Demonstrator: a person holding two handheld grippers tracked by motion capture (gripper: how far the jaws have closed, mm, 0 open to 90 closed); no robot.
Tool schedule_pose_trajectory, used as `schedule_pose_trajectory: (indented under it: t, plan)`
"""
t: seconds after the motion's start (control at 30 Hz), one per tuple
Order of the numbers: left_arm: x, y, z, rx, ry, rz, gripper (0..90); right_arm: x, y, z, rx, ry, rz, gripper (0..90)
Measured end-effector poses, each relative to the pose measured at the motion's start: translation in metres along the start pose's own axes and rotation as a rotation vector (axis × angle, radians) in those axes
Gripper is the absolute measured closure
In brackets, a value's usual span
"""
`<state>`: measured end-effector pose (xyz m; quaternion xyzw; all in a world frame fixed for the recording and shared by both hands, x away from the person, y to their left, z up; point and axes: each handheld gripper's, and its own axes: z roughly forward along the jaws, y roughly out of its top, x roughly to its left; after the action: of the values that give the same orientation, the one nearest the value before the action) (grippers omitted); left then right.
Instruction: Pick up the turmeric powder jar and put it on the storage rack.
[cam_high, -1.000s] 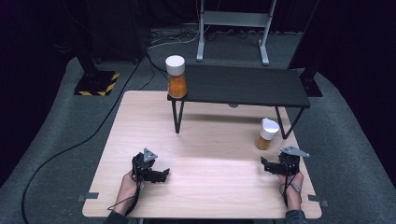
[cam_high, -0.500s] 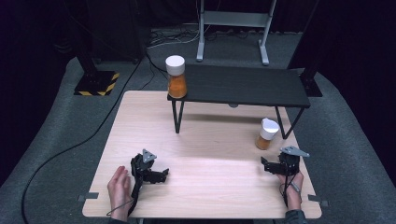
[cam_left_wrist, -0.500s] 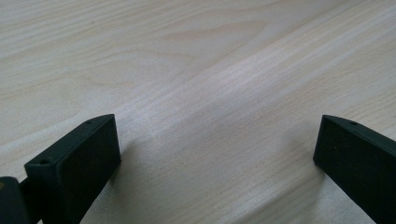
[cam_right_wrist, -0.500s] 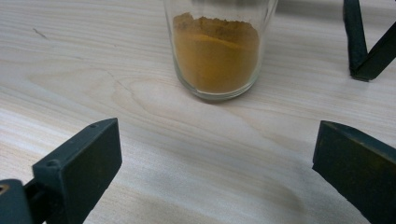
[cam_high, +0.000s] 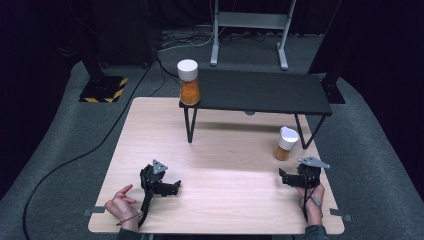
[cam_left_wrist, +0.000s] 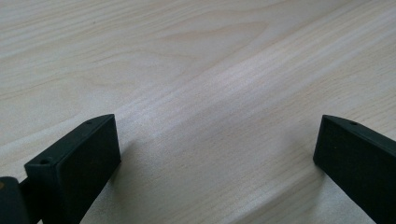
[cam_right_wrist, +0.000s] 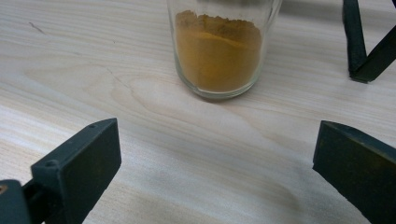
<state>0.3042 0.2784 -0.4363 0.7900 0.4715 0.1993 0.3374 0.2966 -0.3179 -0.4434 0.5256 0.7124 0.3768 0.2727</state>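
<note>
Ahead, jar (cam_right_wrist: 218, 49) between open jaws

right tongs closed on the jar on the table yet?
No: in the right gripper view the right tongs stand wide open, with the jar of orange powder ahead of them, untouched.

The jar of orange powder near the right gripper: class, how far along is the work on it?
Done: nothing visibly; the jar stands upright, capped, on the table. In hand: the right gripper faces it, jaws open, apart from the glass. Left: closing in and gripping. The left gripper lies open on bare wood.
</note>
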Motion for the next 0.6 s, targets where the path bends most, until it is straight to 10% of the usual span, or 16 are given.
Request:
schedule_pose_trajectory:
  t: [0.6]
  plan:
    - [0.0, 0.0, 0.0, 0.0, 0.0, 0.0, 0.0, 0.009, 0.011, 0.003, -0.085, -0.015, 0.004, 0.0]
